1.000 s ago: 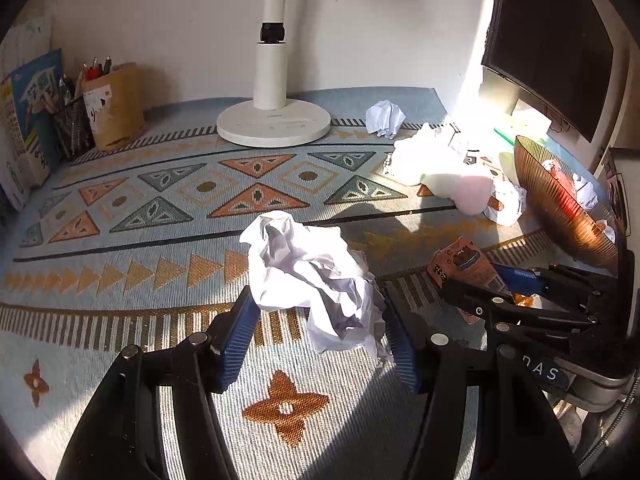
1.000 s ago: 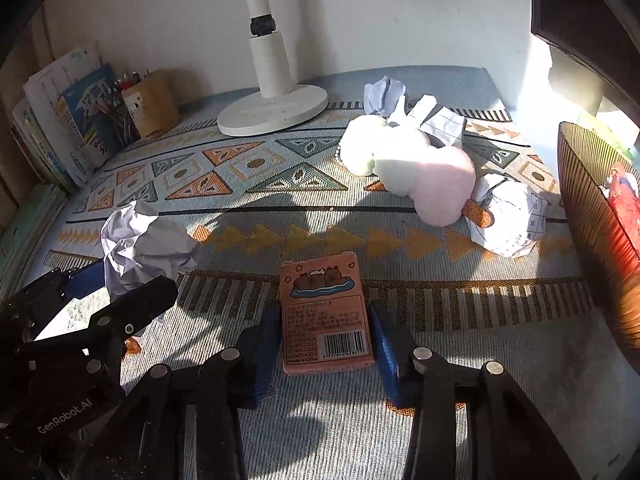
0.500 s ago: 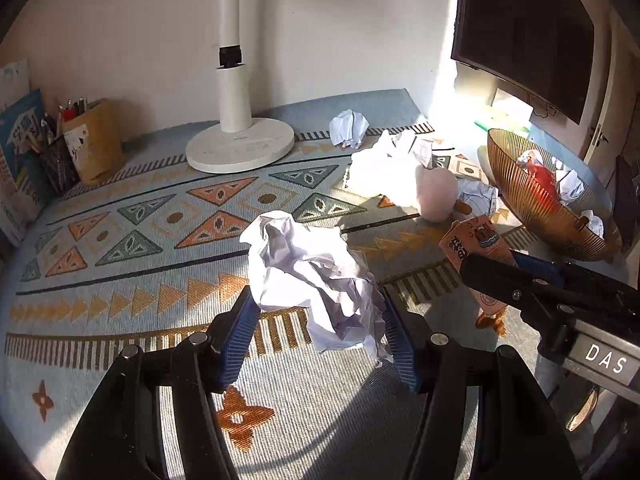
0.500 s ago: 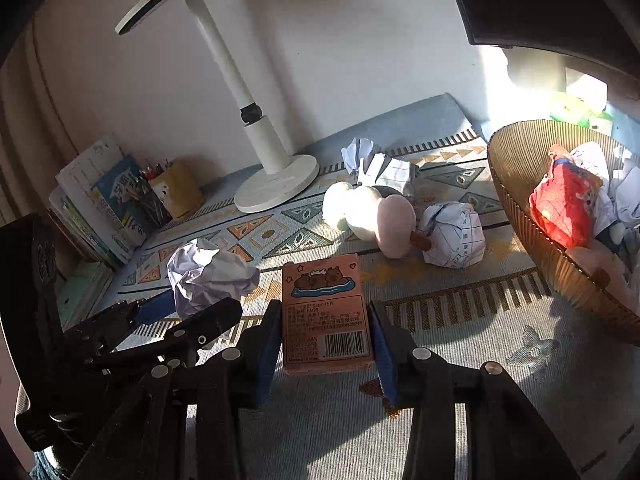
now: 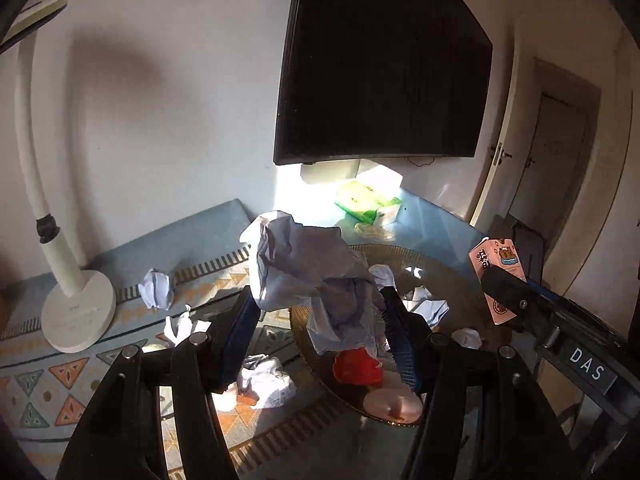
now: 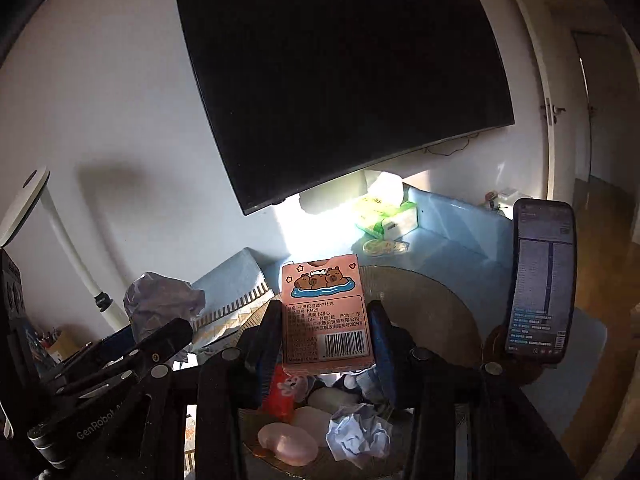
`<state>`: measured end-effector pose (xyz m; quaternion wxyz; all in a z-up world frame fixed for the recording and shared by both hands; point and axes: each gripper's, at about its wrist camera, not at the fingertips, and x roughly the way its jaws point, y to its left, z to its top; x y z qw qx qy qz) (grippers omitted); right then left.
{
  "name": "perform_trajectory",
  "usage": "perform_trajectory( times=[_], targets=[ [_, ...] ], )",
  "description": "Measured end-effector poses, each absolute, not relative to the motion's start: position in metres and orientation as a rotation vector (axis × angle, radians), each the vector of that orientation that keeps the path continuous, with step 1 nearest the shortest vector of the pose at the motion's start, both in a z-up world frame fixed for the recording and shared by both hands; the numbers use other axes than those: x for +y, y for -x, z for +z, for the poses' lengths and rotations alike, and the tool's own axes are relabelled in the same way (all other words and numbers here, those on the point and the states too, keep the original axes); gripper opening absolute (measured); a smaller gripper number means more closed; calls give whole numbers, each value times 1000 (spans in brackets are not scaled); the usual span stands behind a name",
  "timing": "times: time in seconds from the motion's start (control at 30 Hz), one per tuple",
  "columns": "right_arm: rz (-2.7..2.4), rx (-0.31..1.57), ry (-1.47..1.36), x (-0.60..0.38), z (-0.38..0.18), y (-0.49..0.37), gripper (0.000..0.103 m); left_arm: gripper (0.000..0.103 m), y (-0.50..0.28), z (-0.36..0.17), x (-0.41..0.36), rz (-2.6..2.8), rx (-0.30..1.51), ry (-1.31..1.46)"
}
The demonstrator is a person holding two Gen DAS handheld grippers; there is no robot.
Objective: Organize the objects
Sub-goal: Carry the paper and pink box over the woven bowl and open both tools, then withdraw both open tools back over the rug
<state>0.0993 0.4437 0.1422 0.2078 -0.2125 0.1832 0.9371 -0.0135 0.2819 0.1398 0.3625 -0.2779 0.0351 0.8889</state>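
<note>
My left gripper point(image 5: 320, 340) is shut on a crumpled white paper ball point(image 5: 312, 276) and holds it in the air over the amber wire basket point(image 5: 304, 344). My right gripper point(image 6: 324, 340) is shut on a pink card box point(image 6: 326, 312) with a capybara picture and a barcode, also held above the basket point(image 6: 432, 312). The right gripper and box show at the right of the left wrist view point(image 5: 498, 276). The left gripper and paper show at the left of the right wrist view point(image 6: 160, 304). The basket holds a red packet point(image 5: 356, 368), paper balls and pink items.
More paper balls point(image 5: 157, 289) lie on the patterned mat beside the white lamp base point(image 5: 78, 316). A dark monitor point(image 5: 380, 68) hangs over the desk back. A green tissue pack point(image 5: 366, 202) sits behind the basket. A phone point(image 6: 540, 284) stands at the right.
Both grippers have lifted off the mat and swung right to above the basket, each still holding its object.
</note>
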Motion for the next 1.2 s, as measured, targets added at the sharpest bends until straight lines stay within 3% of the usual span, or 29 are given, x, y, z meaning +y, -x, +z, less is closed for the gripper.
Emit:
perform_trajectory(
  times=[0.1, 0.17, 0.23, 0.4, 0.47, 0.63, 0.77, 1.0, 1.2],
  targets=[
    [2546, 476, 638, 458, 133, -88, 43, 65, 16, 135, 307, 2249, 121, 682],
    [2524, 480, 686, 467, 126, -84, 49, 92, 18, 130, 318, 2235, 133, 675],
    [2528, 487, 702, 467, 124, -87, 49, 95, 21, 124, 321, 2246, 142, 692],
    [2630, 397, 696, 428, 137, -91, 51, 95, 18, 121, 289, 2266, 111, 741],
    [2705, 383, 690, 404, 144, -91, 69, 95, 11, 124, 261, 2309, 65, 732],
    [2939, 266, 689, 325, 148, -95, 72, 97, -7, 129, 171, 2497, -55, 731],
    [3030, 158, 791, 267, 112, -86, 87, 98, -21, 97, 102, 2794, 30, 815],
    [3033, 111, 979, 236, 28, -62, 87, 97, -12, 36, 39, 2868, -93, 984],
    [2981, 185, 1057, 245, 23, -51, 88, 98, -12, 28, 27, 2848, -202, 990]
  ],
)
